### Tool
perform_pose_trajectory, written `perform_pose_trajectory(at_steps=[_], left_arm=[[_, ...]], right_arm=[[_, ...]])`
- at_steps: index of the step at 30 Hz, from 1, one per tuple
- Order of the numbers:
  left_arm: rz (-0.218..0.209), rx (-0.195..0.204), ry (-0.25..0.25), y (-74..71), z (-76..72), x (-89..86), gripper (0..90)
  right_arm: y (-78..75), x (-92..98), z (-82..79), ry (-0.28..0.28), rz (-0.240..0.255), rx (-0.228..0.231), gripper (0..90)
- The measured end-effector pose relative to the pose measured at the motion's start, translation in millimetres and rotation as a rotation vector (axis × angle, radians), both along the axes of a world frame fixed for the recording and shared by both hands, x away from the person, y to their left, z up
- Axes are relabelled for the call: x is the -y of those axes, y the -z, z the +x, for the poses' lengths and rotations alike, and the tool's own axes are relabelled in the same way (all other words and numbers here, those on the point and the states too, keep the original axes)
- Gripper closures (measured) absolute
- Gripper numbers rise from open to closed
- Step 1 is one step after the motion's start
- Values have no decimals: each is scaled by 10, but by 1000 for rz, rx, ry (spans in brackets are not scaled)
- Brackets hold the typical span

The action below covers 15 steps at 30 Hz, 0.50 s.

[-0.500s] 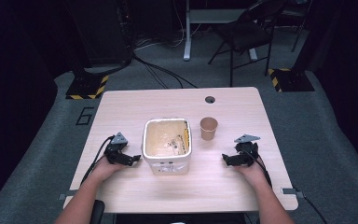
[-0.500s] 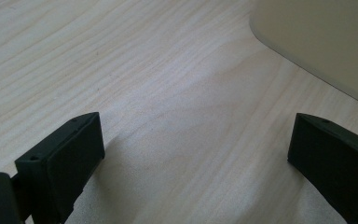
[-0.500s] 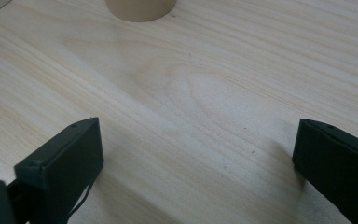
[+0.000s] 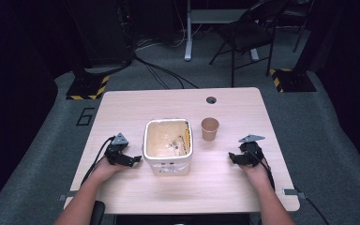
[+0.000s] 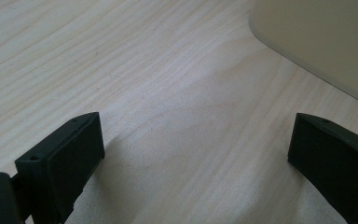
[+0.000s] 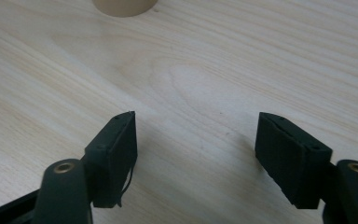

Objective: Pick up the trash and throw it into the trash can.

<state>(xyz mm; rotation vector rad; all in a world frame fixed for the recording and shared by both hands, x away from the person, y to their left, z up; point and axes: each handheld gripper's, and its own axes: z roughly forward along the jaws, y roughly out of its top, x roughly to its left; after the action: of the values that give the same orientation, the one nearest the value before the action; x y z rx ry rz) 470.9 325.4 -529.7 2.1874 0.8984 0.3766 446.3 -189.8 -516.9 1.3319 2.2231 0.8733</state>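
A white square tub [image 4: 167,145] with tan contents stands in the middle of the light wooden table [image 4: 178,105]. A brown paper cup [image 4: 210,128] stands upright just right of it. My left gripper [image 4: 134,160] rests on the table beside the tub's left wall, jaws wide apart over bare wood. In the left gripper view [image 5: 196,154] the tub's wall [image 5: 326,42] rises at the upper right. My right gripper [image 4: 231,158] lies on the table right of the tub, open and holding nothing. In the right gripper view [image 6: 196,140] the cup's base [image 6: 123,5] sits at the top edge.
A round cable hole [image 4: 211,100] sits near the table's far edge. Beyond the table a black folding chair [image 4: 246,33] and cables lie on the grey carpet. Yellow-black striped bases [image 4: 88,87] stand at the far left and right.
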Motion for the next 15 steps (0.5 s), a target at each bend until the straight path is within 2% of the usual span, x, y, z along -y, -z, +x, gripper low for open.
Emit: perform_pose_trajectory(at_steps=[1,6,10,15], left_arm=[[0,0,0,0,0,0,34],[-1,0,-1,1,0,1,34],[1,0,0,0,-2,-1,34],[1,-3,-3,-1,-11,-9,34]], right_arm=[[-4,6,-1,1,-8,4,317],[-14,26,8,16,22,-24,319],[-69,39,-21,10,83,-22,314],[-117,-8,-53,-11,110,-29,276]])
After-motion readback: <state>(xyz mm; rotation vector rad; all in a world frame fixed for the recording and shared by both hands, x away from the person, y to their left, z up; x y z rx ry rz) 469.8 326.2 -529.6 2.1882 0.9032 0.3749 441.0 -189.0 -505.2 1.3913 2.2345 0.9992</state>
